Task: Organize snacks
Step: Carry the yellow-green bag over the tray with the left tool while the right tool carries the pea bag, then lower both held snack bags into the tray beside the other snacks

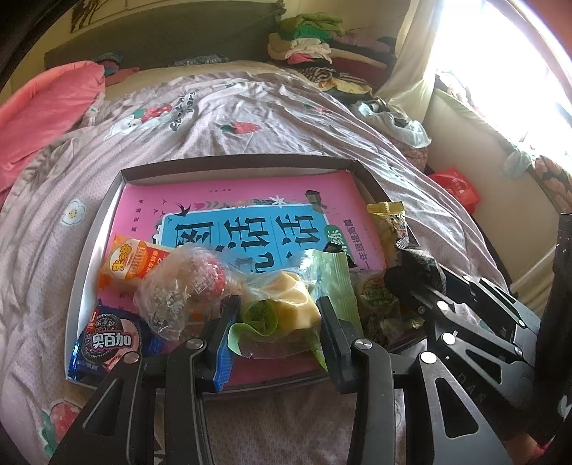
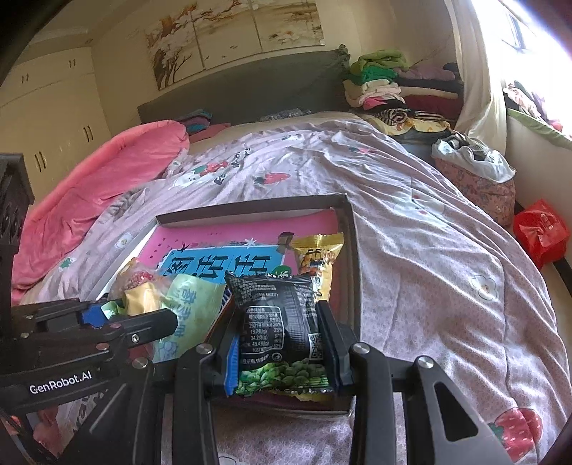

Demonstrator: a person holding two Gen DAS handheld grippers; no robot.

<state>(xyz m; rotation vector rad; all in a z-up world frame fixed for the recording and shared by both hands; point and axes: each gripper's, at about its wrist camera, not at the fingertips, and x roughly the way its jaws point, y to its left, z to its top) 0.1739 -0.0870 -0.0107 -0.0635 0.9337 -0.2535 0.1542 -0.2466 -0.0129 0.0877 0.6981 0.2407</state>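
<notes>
A shallow box (image 1: 107,200) lies on the bed (image 1: 250,107), a book (image 1: 228,200) flat inside it. Snack packets are heaped on the book's near end, a cookie pack (image 1: 111,339) at the near left corner. Folded clothes (image 1: 307,39) are stacked behind, by the headboard.

Bed (image 2: 411,229) w/ lilac quilt, bright window (image 2: 529,32) at right.
</notes>
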